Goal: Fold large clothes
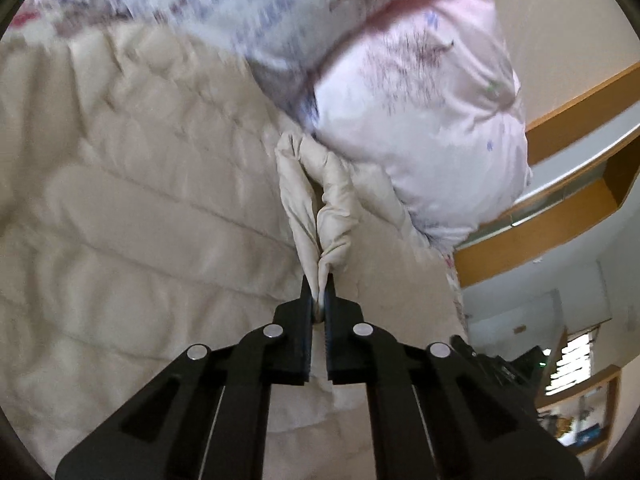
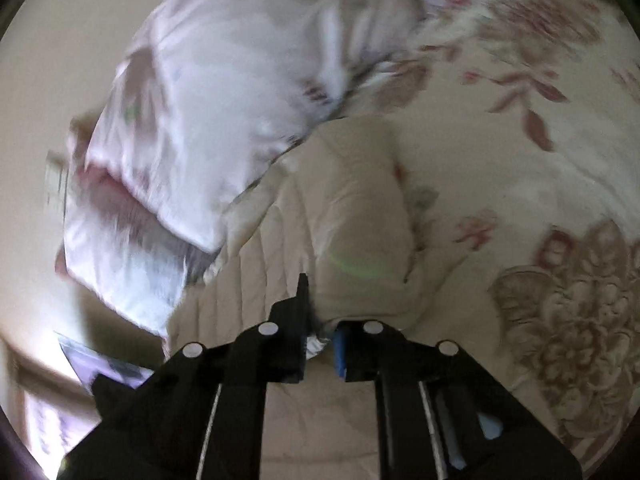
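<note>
The cream quilted coat (image 1: 132, 208) lies spread over the bed, filling the left and lower part of the left wrist view; its surface is puffy, stitched in long parallel channels. A twisted fold of it (image 1: 320, 208), rope-like and creased, rises from the coat's far edge to the left gripper (image 1: 319, 292), whose black jaws are pressed together on the tip of that fold. Just beyond the fold a pale pink pillow (image 1: 420, 112) with small purple and green prints bulges over the coat's far edge, soft and rounded, touching the cloth. To the right of the pillow the bed ends; past its edge stand orange-brown wooden shelves (image 1: 560, 216) against a pale wall, with open room between.

In the right wrist view the same pillow (image 2: 192, 120) sits at upper left, blurred, hanging past the bed's left edge toward a cream wall. The coat (image 2: 248, 292) runs from under the pillow down to the bottom of the view, its channels showing on the left. A smooth, rounded bulge of the coat (image 2: 360, 216) comes down to the right gripper (image 2: 320, 320), whose jaws are drawn narrow and pinch the cloth at the bulge's near end; a blue pad shows on the right jaw. To the right the bedspread (image 2: 540, 160) lies flat and bare, cream with dull red flowers and leaves, out to the bed's right edge.
</note>
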Motion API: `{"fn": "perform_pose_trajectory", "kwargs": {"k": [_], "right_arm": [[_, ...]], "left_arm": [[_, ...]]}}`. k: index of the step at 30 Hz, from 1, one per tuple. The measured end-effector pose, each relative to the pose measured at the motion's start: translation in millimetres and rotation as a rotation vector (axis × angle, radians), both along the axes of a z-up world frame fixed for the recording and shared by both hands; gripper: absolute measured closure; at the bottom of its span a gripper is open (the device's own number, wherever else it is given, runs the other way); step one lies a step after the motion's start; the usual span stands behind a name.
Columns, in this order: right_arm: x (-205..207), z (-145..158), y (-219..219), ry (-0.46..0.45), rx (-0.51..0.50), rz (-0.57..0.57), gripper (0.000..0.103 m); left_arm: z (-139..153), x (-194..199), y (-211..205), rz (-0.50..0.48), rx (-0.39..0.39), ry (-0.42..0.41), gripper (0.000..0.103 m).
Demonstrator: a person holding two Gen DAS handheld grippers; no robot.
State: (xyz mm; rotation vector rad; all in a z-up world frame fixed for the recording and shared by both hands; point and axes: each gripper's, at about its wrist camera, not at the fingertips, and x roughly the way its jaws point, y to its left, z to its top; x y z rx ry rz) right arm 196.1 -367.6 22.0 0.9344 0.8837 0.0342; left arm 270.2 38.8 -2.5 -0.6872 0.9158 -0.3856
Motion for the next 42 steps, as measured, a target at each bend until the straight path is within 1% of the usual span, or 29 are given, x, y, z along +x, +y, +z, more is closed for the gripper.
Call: {"fn": "perform_pose_trajectory", "kwargs": {"k": [2,5,8,10,11,12,13,14,16,18,19,20,21,23,25,27,28,29,31,33,34,35,36,37,38,39,40,42], "right_arm": [[4,5,18,-0.007,-0.053,0.054,0.093],[13,-2,39,0.038,-0.095,0.12,0.094],[21,-13,51,0.11,-0.155,0.162,0.093],[23,-17,57,0.15,-0.197,0.191,0.084],[22,-14,60,0.166,-0.23,0.201,0.076],[21,-10,64,0.175,-0.262,0.214,0.063],[18,-4,70,0.176,-0.294,0.236,0.058],[16,2,77,0.173,-0.321,0.263,0.056],[11,15,94,0.147,-0.36,0.331,0.056],[9,35,119,0.077,-0.394,0.407,0.056],[10,43,132,0.042,-0.407,0.438,0.056],[14,50,148,0.001,-0.424,0.472,0.056],[19,54,160,-0.024,-0.437,0.493,0.056],[31,58,188,-0.074,-0.463,0.533,0.058],[48,56,221,-0.118,-0.526,0.57,0.061],[63,50,249,-0.133,-0.574,0.593,0.065],[70,45,261,-0.132,-0.587,0.606,0.066],[78,39,273,-0.125,-0.593,0.62,0.067],[88,29,291,-0.103,-0.607,0.643,0.067],[96,11,312,-0.05,-0.638,0.705,0.067],[97,0,323,-0.01,-0.663,0.75,0.067],[97,-8,333,0.014,-0.71,0.79,0.067],[93,-8,337,0.005,-0.748,0.796,0.067],[92,-5,338,0.004,-0.748,0.796,0.067],[91,1,333,0.015,-0.697,0.789,0.066],[90,5,328,0.023,-0.649,0.778,0.062],[89,9,321,0.03,-0.601,0.762,0.058],[83,20,308,0.021,-0.527,0.73,0.047]], "left_arm": [[-1,-1,10,0.021,0.026,0.0,0.099],[-14,-2,23,0.058,0.077,0.029,0.099],[-28,4,30,0.083,0.062,0.079,0.099],[-33,3,32,0.078,0.059,0.099,0.099],[-33,3,32,0.073,0.061,0.104,0.099],[-32,2,32,0.067,0.058,0.108,0.099],[-31,-1,33,0.061,0.053,0.111,0.099],[-30,-2,34,0.054,0.046,0.116,0.097],[-27,-11,39,0.046,0.03,0.118,0.093],[-21,-20,45,0.042,0.022,0.109,0.079],[-18,-30,52,0.047,0.014,0.097,0.064],[-15,-39,59,0.058,0.009,0.083,0.052],[-11,-52,69,0.073,0.004,0.061,0.049],[-5,-72,84,0.096,0.001,0.032,0.048],[-1,-99,106,0.14,-0.002,0.0,0.045],[-1,-122,127,0.195,0.005,-0.021,0.045],[-3,-140,144,0.244,0.015,-0.03,0.045],[-4,-149,153,0.273,0.021,-0.031,0.045],[-10,-175,178,0.358,0.03,-0.026,0.045],[-18,-194,199,0.431,0.007,-0.015,0.045],[-21,-199,206,0.457,-0.004,-0.01,0.045],[-24,-206,214,0.487,-0.016,-0.005,0.045],[-28,-210,222,0.514,-0.027,0.001,0.045],[-30,-213,228,0.535,-0.036,0.007,0.045],[-32,-216,235,0.562,-0.048,0.012,0.045],[-34,-218,238,0.578,-0.056,0.015,0.045],[-37,-220,246,0.617,-0.078,0.021,0.045],[-39,-225,256,0.66,-0.118,0.019,0.045]]}}
